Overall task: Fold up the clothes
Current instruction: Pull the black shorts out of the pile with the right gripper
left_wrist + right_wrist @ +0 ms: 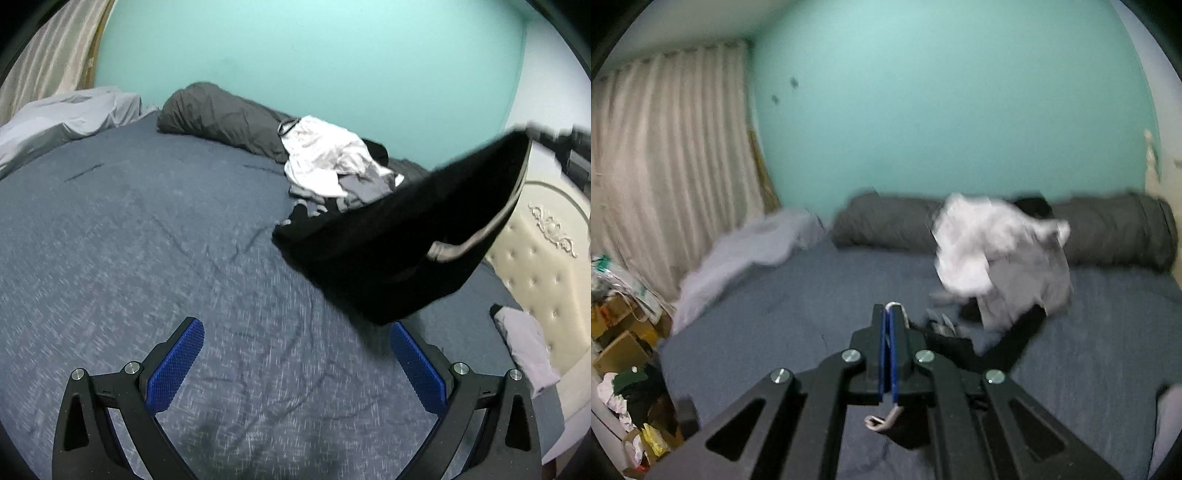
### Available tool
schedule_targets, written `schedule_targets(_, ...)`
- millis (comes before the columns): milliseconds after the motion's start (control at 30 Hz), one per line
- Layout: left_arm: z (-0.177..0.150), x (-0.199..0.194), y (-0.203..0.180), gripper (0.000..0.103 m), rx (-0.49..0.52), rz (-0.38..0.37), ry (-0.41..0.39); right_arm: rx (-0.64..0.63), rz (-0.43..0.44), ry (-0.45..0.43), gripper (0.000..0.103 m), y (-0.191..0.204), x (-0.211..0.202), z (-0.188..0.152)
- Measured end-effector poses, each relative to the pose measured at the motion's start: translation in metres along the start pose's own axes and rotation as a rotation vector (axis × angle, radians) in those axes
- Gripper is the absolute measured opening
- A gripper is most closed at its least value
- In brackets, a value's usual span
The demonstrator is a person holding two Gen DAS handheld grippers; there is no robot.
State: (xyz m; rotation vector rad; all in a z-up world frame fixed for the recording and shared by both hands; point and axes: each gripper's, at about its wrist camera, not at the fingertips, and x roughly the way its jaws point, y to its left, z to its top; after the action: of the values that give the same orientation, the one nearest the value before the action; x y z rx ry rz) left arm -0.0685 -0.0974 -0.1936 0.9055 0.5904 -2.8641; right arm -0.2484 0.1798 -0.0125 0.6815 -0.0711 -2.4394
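Left claw (295, 365), black frame with blue ribbed pads, sits spread wide, nothing between the pads, low over the bed. Right claw (888, 314) is clenched on the pale trimmed edge of a black garment with a grey-white band (399, 236); a bit of that trim sticks out at the fingertips and a loop of it hangs below the pads.

Surface: bed with a blue-grey heathered sheet (147, 240), lightly creased. Long dark grey rolled duvet or bolster (221, 118) runs along the far edge against a teal painted wall (295, 48). Pale lavender bedding (66, 114) is bunched at the far left corner. Cream pleated curtain (665, 155) covers the left side of the room, with cardboard boxes and loose clutter (624, 354) on the floor beneath it. Cream tufted headboard with carved ornament (546, 258) stands at the right in the left wrist view.

Black garment hangs in the air from the upper right in the left wrist view, draping down and left, its lower edge just above and beside the left claw's right pad; whether it touches is unclear. Its far end trails toward a pile of white, grey and black clothes (332, 162) lying against the dark roll. Small pale grey folded item (524, 347) lies by the headboard, apart from both.
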Motion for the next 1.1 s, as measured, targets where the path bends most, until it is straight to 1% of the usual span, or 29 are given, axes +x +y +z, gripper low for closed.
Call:
schedule_targets(167, -0.013, 0.014, -0.011, 0.103, 0.066, -0.018, 0.032, 0.139, -0.054, 0.122, 0.003, -0.042, 0.047, -0.07)
schedule_targets(267, -0.019, 0.027, -0.016, 0.103, 0.108, -0.027, 0.049, 0.161, -0.104, 0.176, 0.004, -0.061, 0.07, -0.102)
schedule_targets(333, -0.022, 0.039, -0.014, 0.103, 0.091, -0.024, 0.078, 0.139, -0.134, 0.204, 0.004, -0.071, 0.081, -0.12)
schedule_targets(400, -0.024, 0.051, -0.015, 0.103, 0.074, -0.035, 0.111, 0.1, -0.18, 0.225, 0.004, -0.078, 0.085, -0.134)
schedule_targets(467, -0.027, 0.062, -0.019, 0.103, 0.077, -0.039, 0.139, 0.075, -0.239, 0.238, 0.005, -0.089, 0.088, -0.147)
schedule_targets(533, -0.027, 0.068, -0.022, 0.103, 0.086, -0.038, 0.153, 0.1, -0.304, 0.238, 0.008, -0.105, 0.086, -0.161)
schedule_targets(633, -0.03, 0.078, -0.033, 0.103, 0.114, -0.044, 0.171, 0.215, -0.36, 0.212, 0.017, -0.132, 0.073, -0.185)
schedule_targets(700, -0.035, 0.086, -0.043, 0.103, 0.136, -0.054, 0.19, 0.313, -0.342, 0.176, 0.021, -0.144, 0.059, -0.203)
schedule_targets(733, -0.038, 0.09, -0.048, 0.103, 0.147, -0.062, 0.202, 0.352, -0.336, 0.162, 0.025, -0.148, 0.053, -0.211)
schedule_targets(767, -0.04, 0.094, -0.053, 0.103, 0.157, -0.071, 0.216, 0.376, -0.337, 0.151, 0.03, -0.15, 0.048, -0.217)
schedule_targets(800, -0.041, 0.096, -0.056, 0.103, 0.165, -0.076, 0.221, 0.398, -0.332, 0.141, 0.031, -0.15, 0.043, -0.224)
schedule_targets(867, -0.044, 0.099, -0.063, 0.102, 0.186, -0.085, 0.223, 0.441, -0.308, 0.12, 0.032, -0.15, 0.034, -0.236)
schedule_targets(967, -0.045, 0.101, -0.07, 0.102, 0.216, -0.107, 0.225, 0.497, -0.248, 0.106, 0.033, -0.146, 0.028, -0.251)
schedule_targets(1100, -0.045, 0.107, -0.076, 0.101, 0.235, -0.142, 0.238, 0.496, -0.143, 0.106, 0.033, -0.129, 0.036, -0.255)
